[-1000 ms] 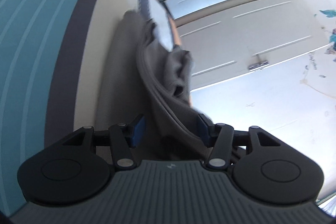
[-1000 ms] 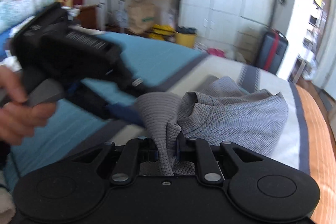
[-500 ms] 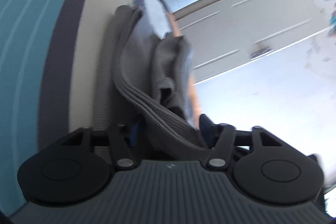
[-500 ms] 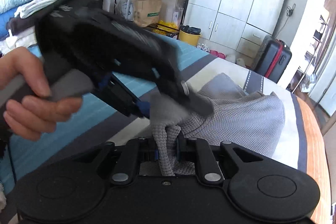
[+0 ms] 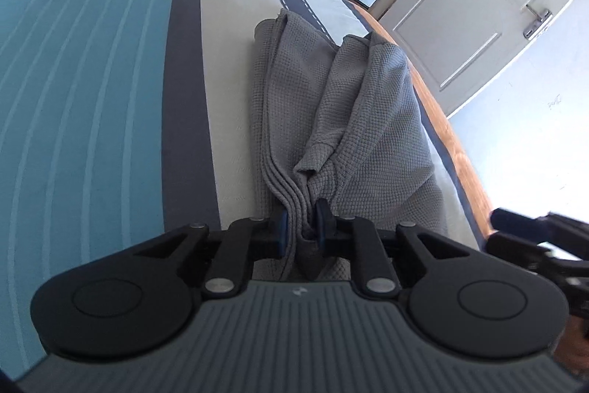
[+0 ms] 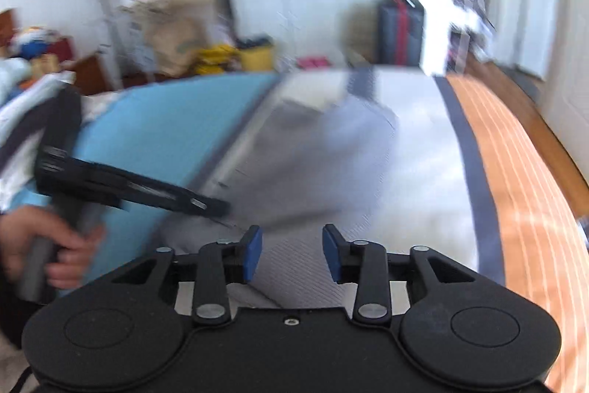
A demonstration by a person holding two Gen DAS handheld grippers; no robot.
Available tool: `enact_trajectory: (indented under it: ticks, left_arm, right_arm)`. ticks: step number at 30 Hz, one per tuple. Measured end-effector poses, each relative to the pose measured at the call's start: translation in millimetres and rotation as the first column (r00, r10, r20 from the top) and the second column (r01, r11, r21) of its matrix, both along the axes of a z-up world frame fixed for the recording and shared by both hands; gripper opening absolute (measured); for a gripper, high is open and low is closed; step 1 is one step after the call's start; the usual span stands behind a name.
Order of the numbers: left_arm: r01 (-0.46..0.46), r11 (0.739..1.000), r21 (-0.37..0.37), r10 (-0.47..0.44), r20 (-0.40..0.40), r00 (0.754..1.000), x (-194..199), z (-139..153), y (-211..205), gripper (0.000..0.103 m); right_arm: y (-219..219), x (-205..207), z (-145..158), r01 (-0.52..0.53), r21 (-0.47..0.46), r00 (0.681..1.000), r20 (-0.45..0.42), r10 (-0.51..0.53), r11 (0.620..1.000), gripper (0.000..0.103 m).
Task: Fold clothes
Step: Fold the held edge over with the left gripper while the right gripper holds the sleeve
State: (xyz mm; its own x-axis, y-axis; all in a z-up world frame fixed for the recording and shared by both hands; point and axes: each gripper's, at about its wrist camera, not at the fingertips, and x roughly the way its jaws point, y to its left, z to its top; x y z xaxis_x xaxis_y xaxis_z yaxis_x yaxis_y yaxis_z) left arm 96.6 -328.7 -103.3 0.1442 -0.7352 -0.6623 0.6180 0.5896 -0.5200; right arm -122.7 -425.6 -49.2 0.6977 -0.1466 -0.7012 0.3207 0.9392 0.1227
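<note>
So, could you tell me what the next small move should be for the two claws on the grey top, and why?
Probably bring the right claw back onto a free edge of the grey top. Its jaws have just been opening and nothing sits between them, while the left claw is shut on the bunched ribbed edge. One grip alone cannot make a fold.

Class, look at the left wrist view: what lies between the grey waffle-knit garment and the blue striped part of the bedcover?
In the left wrist view, a cream band and a dark grey stripe of the bedcover separate the grey waffle-knit garment from the blue part; nothing else lies there.
</note>
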Motion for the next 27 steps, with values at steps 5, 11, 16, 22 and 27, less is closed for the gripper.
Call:
enact_trajectory:
  ticks: [5,11,16,22,27]
  left_arm:
    - [-0.007,0.998,-0.058,0.006,-0.017,1.0,-2.4,1.9,6.2,0.016]
    - [-0.018,0.993,-0.117,0.014,-0.041,0.999,4.1,5.1,4.0,0.015]
    - [-0.02,0.992,-0.121,0.014,-0.05,0.999,5.0,3.0,1.9,0.014]
    - [-0.025,0.987,-0.159,0.015,-0.065,0.998,7.0,4.8,4.8,0.014]
    - [-0.004,0.996,-0.093,-0.003,-0.081,0.997,-2.1,9.8,14.0,0.013]
  right_arm:
    - [-25.4,8.2,-24.8,0.061,0.204,0.994,-0.1,-0.041,0.977,0.056]
    - [-8.0,3.2,-27.0,-0.007,0.097,0.996,-0.089,0.016,0.995,0.058]
    - [22.9,16.1,-34.8,-0.101,-0.11,0.98,-0.184,0.079,0.989,0.058]
    - [48.3,14.7,-22.5,-0.092,-0.37,0.99,-0.135,0.045,0.924,0.007]
    - [51.0,-5.9,-4.0,-0.063,-0.362,0.992,-0.123,0.019,0.93,0.007]
